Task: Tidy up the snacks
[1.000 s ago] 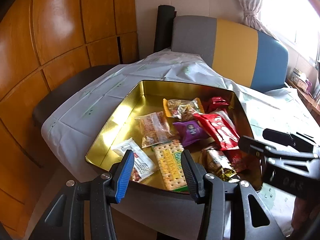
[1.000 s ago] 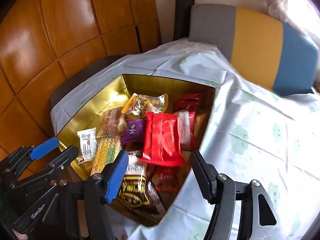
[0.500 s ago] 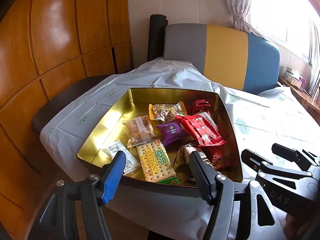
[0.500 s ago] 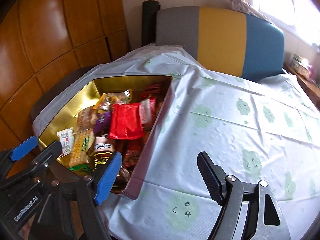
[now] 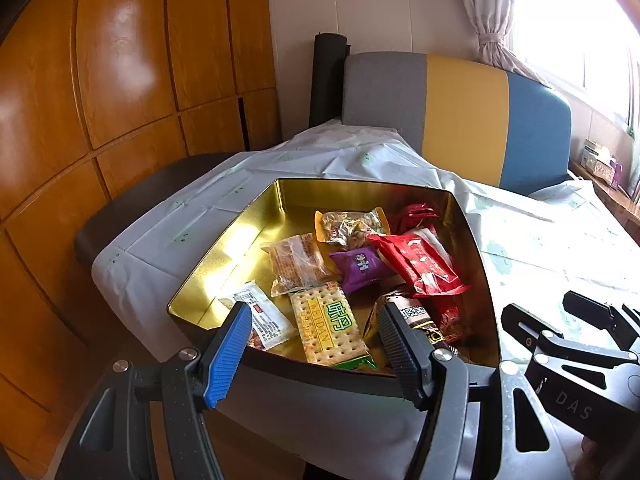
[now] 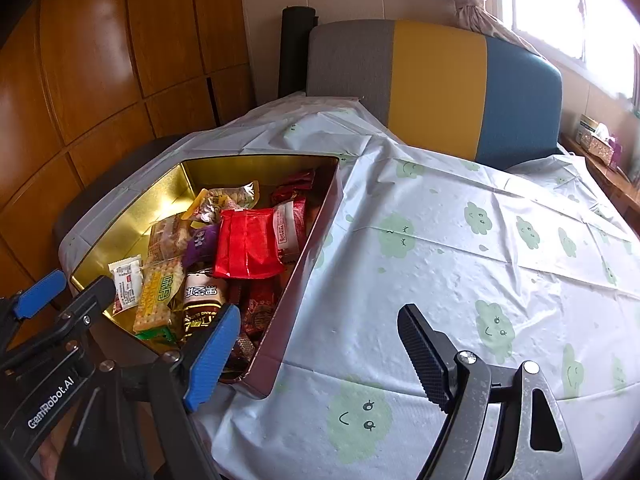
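Left wrist view: sits low at the near edge of the tabletop (image 5: 560,240), close behind the gold tin (image 5: 256,232), facing across it toward the striped chair back (image 5: 460,120).

Right wrist view: further right and a bit higher, facing the same way over the cloud-print cloth (image 6: 460,260); tin (image 6: 316,240) at its left.

Shared: tin, snack packets, chair back (image 6: 436,84), wood panelling (image 6: 100,60). Each view catches the other hand-held gripper at its edge.

Daylight pours in from the window (image 5: 580,20) far right of my jaws and blows out to white. It glares off the gold tin (image 5: 240,240) wall and the wooden panels (image 5: 120,60). Both views stay sharp, with fisheye bending and dark corners.
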The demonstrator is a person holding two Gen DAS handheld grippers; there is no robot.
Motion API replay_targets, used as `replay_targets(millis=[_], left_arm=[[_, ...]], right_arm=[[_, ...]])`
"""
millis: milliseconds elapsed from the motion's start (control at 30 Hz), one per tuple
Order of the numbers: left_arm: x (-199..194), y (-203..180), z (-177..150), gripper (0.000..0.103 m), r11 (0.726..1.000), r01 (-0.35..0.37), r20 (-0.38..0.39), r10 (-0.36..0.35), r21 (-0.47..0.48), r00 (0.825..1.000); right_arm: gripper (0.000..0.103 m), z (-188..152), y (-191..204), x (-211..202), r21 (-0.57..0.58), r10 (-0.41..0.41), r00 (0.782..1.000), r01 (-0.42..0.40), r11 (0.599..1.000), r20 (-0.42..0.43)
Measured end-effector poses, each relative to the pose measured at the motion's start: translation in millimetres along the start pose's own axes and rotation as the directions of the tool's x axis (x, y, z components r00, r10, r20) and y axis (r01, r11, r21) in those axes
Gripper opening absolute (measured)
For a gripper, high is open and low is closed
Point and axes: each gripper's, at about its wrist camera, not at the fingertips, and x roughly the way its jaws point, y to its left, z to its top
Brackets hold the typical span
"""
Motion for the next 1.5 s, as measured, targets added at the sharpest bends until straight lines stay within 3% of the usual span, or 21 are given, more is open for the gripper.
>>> replay_targets(millis=[1400,1500], left_arm=[[-0.6,4.4,1.8,0.067,1.000,-0.011,0.016,0.011,-0.002,1.000],[-3.7,5.5,2.5,0.062,1.000,-0.016,0.042,0.016,-0.004,0.999]], right_arm=[[0.084,0.4,4.9,-1.1,-0.009,-0.007,1.000,0.008,1.000,0.012],[0.084,0.6,2.8,-1.1,0.002,-0.005,1.000,0.005,1.000,0.012]])
